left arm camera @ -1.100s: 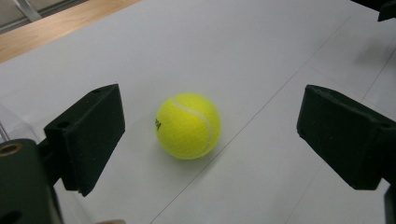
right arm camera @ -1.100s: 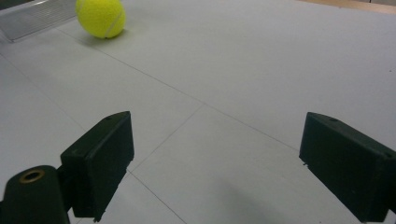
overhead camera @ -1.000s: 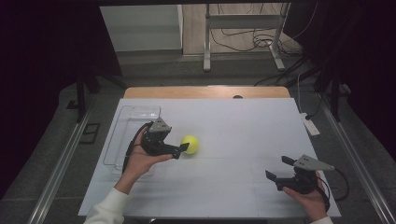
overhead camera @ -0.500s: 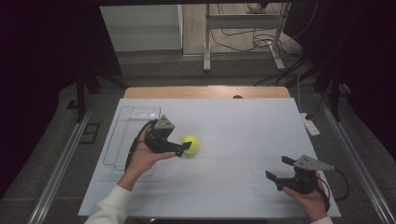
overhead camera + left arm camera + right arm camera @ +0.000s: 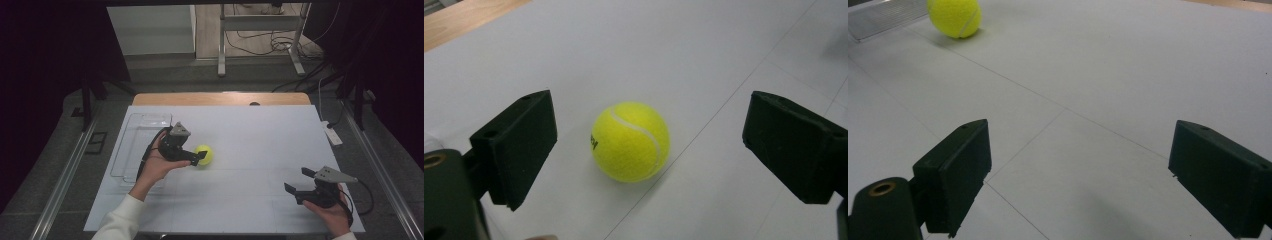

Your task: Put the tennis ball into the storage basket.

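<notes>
A yellow tennis ball (image 5: 204, 155) rests on the white table cover (image 5: 260, 135), left of centre. My left gripper (image 5: 196, 158), held in a hand with a white sleeve, lies low on the ball's left side and points at it. In the left gripper view the ball (image 5: 630, 141) sits just beyond the jaws, centred in the wide gap, and the pads (image 5: 521, 147) do not touch it. My right gripper (image 5: 297, 180) is open near the table's front right, holding nothing. The right gripper view has the ball (image 5: 954, 17) far off at its top left.
A clear plastic tray (image 5: 131, 131) stands at the table's left side, just behind the left hand; its edge (image 5: 878, 17) appears in the right gripper view. A bare wooden strip (image 5: 220, 98) runs along the far edge. A white power strip (image 5: 332, 134) lies off the right side.
The left gripper has edged slightly toward the ball. The ball and the right gripper have stayed where they were.
</notes>
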`<state>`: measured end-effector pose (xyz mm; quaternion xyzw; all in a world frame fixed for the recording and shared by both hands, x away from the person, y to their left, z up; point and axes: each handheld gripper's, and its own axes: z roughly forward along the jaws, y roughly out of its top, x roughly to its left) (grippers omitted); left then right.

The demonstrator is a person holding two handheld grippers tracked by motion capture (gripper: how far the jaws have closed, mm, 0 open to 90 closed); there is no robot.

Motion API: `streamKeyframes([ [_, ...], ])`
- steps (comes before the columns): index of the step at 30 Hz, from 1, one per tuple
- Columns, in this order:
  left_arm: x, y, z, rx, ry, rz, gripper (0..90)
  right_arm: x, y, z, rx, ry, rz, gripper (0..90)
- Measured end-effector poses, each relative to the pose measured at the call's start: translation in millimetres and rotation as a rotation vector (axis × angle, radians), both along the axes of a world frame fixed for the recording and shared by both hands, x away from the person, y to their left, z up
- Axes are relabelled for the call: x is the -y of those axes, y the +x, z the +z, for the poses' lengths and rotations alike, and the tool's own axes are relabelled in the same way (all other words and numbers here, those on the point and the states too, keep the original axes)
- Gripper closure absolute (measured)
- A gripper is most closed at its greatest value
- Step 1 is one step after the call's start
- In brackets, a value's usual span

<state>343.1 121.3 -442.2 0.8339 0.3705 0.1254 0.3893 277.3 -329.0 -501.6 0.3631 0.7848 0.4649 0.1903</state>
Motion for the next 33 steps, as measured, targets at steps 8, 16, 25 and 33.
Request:
streamKeyframes([
  [8,1.3,5.2,-2.0,-0.008,0.006,0.002,8.6,0.4,0.2,-0.3,-0.001,0.0,-0.001,10.2],
  [16,2.6,9.9,-4.4,-0.018,0.009,0.003,8.5,0.8,0.2,-0.3,0.0,0.0,-0.002,10.2],
  [25,2.2,15.5,-6.5,-0.028,0.008,0.013,8.4,0.7,0.1,-0.4,0.0,-0.001,-0.003,10.2],
  [33,3.7,21.9,-10.9,-0.055,0.023,0.014,7.7,0.4,-0.2,-0.4,-0.002,-0.001,-0.003,10.2],
])
